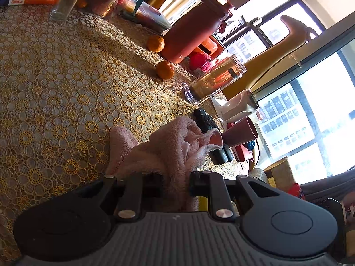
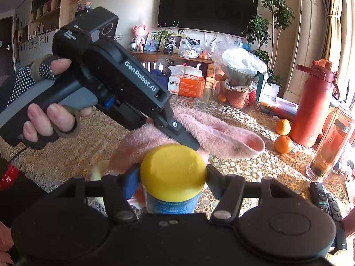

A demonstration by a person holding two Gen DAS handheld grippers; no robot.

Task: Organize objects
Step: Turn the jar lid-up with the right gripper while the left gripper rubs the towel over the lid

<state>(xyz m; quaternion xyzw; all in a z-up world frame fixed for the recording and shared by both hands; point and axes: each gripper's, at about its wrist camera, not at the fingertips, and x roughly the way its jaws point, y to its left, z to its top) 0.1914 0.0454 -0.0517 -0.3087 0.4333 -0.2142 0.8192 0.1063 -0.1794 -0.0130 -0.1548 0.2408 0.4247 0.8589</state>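
Left hand-held gripper (image 2: 188, 143): fingers clamped on the pink fluffy sock (image 1: 162, 153), which lies bunched on the worktop (image 1: 55, 88), its open cuff (image 2: 253, 144) pointing toward the two oranges. Body of this unit reads "GenRobot.AI".

Right hand-held gripper (image 2: 173, 173): fingers closed against the yellow lid (image 2: 173, 170) of a jar (image 2: 173, 204) with a blue label; label text not legible. The jar stands just in front of the sock.

Containers, left to right in the right wrist view:
- Orange and white box (image 2: 185, 86), marked "KAIXIN" and "2"; contents not visible.
- Clear drinking glass (image 2: 204, 93), upright, no visible contents.
- Plastic bag (image 2: 240, 62) over a container of round fruit; details unclear.
- Red flask (image 2: 310, 106), upright, lid shut, carry handle on top.
- Clear tumbler (image 2: 330, 146), upright, holding brownish liquid with dark matter at the base.

Two oranges (image 2: 283, 144) lie loose on the worktop between sock and flask. Two black remote controls (image 2: 326, 199) lie at the right edge, near the tumbler. The worktop carries a yellow and white lace flower cloth.
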